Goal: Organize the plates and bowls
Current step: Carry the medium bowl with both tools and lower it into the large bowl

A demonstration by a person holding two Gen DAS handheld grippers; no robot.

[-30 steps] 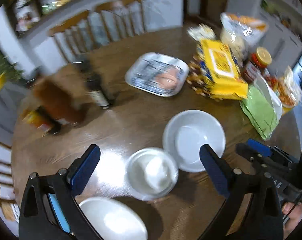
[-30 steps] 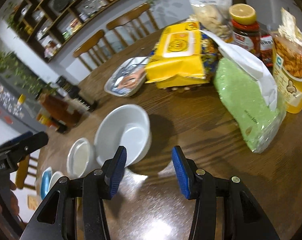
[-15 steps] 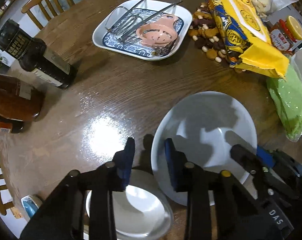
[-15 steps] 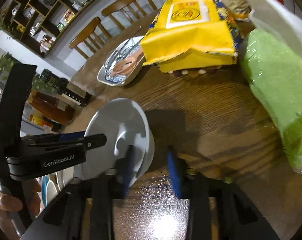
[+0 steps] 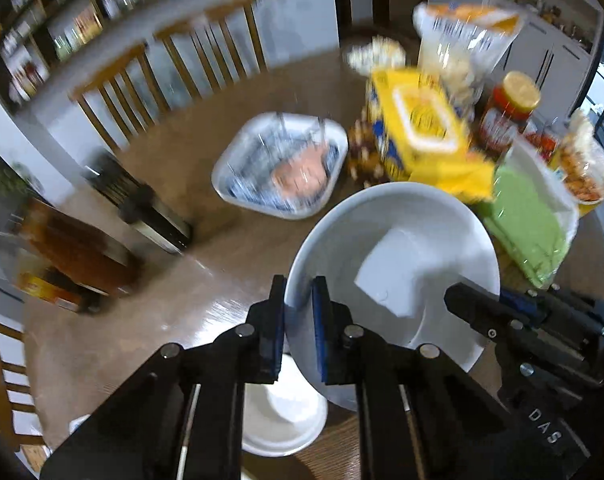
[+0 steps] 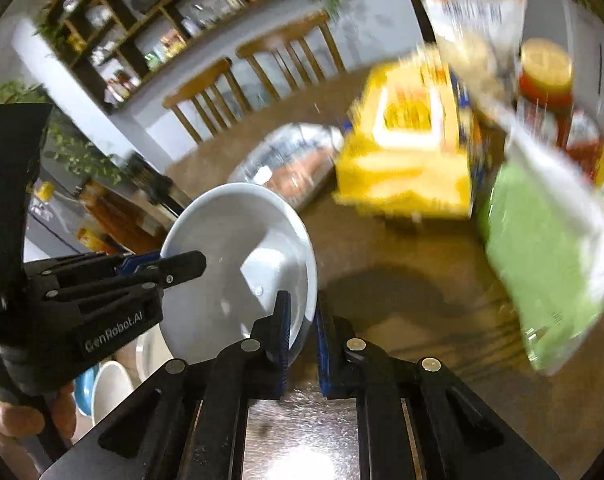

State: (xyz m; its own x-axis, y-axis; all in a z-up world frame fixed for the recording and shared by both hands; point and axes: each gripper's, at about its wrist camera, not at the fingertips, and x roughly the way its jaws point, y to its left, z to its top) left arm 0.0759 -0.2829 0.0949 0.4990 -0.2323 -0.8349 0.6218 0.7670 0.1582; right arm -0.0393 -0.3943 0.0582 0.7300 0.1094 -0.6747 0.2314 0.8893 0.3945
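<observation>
A large white bowl (image 5: pixel 397 264) is held off the wooden table (image 5: pixel 150 312) by both grippers. My left gripper (image 5: pixel 298 320) is shut on its left rim. My right gripper (image 6: pixel 302 332) is shut on its right rim; the bowl (image 6: pixel 238 264) tilts toward the camera there. In the left wrist view the right gripper (image 5: pixel 501 312) shows at the bowl's right edge. A smaller white bowl (image 5: pixel 282 416) sits on the table under the left gripper. More white and blue dishes (image 6: pixel 106 384) lie low left in the right wrist view.
A patterned square plate (image 5: pixel 282 168) with utensils lies mid-table. Yellow packet (image 5: pixel 421 140), green bag (image 5: pixel 529 220), red jar (image 5: pixel 505 112) and snack bags crowd the right. Dark bottles (image 5: pixel 82 248) stand at left. Chairs (image 5: pixel 162 80) line the far edge.
Both grippers have closed on the large bowl's rims and lifted it off the table. The views have swung upward and are blurred by motion.
</observation>
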